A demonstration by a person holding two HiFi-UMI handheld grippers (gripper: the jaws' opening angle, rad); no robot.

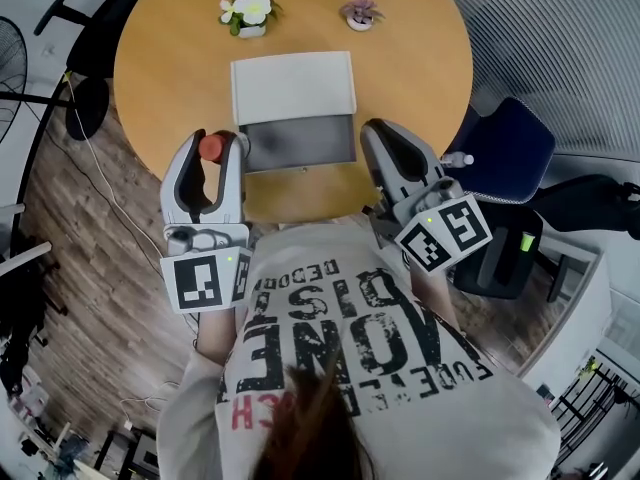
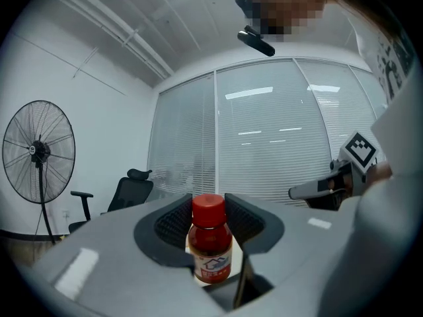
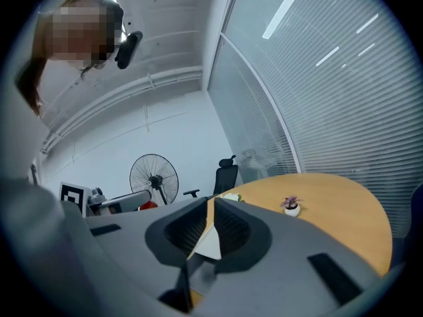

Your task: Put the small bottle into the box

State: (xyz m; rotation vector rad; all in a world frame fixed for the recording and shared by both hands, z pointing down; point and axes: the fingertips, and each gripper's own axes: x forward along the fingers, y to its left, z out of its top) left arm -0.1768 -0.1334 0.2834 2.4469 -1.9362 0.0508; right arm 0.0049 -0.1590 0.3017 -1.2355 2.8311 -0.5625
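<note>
Red-capped small bottle [image 2: 210, 243] stands upright, clamped in the L tongs [image 1: 218, 138], just beside the near-left corner of the open white box [image 1: 300, 143]. R tongs [image 3: 210, 207] are together and empty, near the box's other near corner. Best play, prob.: keep the bottle vertical, carry it over the near wall, and set it on the box's grey floor before parting the tongs; R tongs could steady the box. Round wooden surface [image 1: 420, 58] also carries a white-flowered pot [image 1: 248, 12] and a pink-flowered pot [image 1: 360, 13]. Room: glass wall w/ blinds [image 2: 264, 131], pedestal fan [image 2: 38, 152], office chair [image 2: 125, 190], wood-plank floor [image 1: 110, 258].
</note>
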